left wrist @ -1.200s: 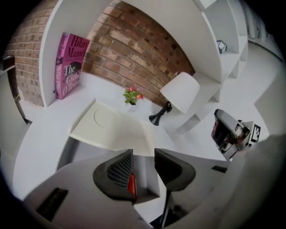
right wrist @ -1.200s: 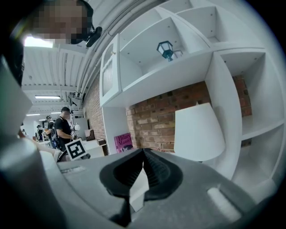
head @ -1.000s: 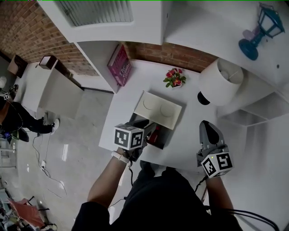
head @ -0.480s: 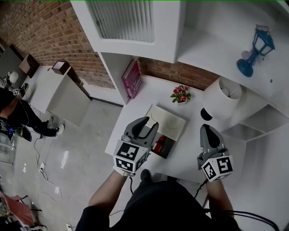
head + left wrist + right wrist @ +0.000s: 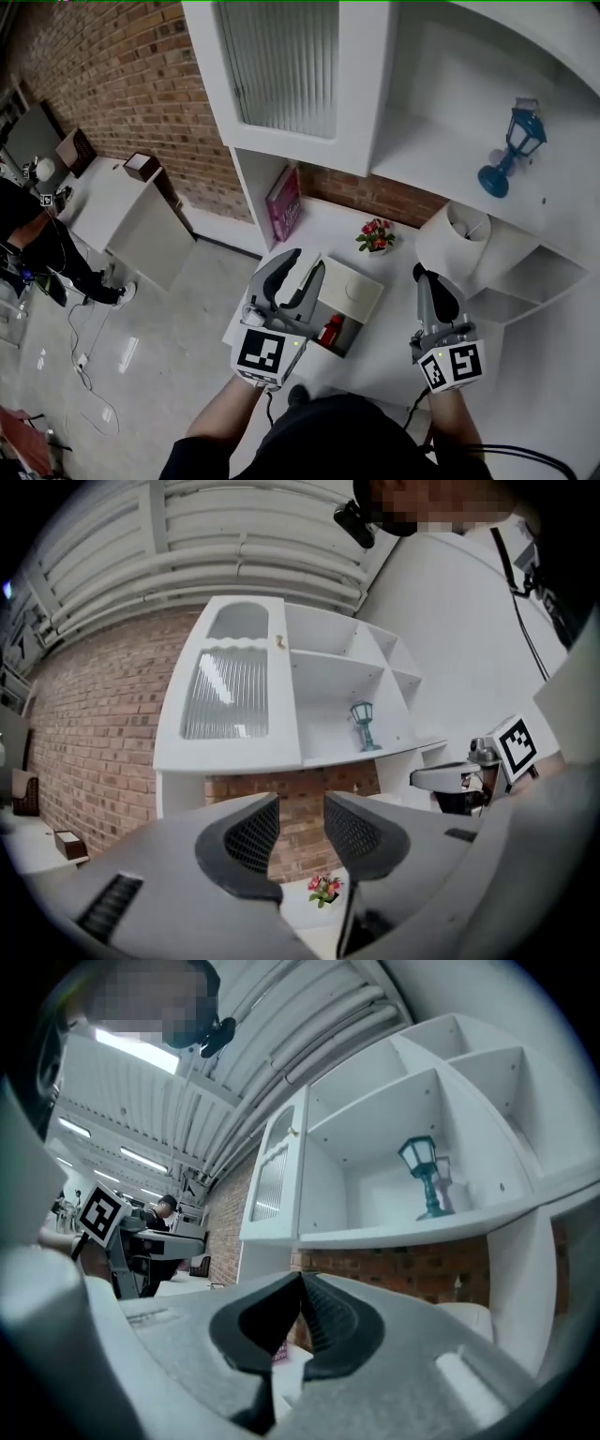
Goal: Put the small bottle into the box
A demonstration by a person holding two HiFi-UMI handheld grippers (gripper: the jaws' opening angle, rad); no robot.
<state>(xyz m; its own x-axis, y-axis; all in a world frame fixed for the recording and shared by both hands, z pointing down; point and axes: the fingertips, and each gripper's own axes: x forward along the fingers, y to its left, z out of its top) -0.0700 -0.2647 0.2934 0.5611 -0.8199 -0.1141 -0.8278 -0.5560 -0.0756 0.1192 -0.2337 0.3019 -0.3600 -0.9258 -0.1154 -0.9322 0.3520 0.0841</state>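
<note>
One small bottle (image 5: 330, 331): seemingly inside box (image 5: 343, 341), so grippers hang clear.
Left gripper (image 5: 302, 264): jaws parted, empty.
Right gripper (image 5: 421, 277): jaws closed, empty.

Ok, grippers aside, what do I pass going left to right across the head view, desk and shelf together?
pink book → small red bottle → flowers → white lamp → blue lantern up on the shelf
</note>
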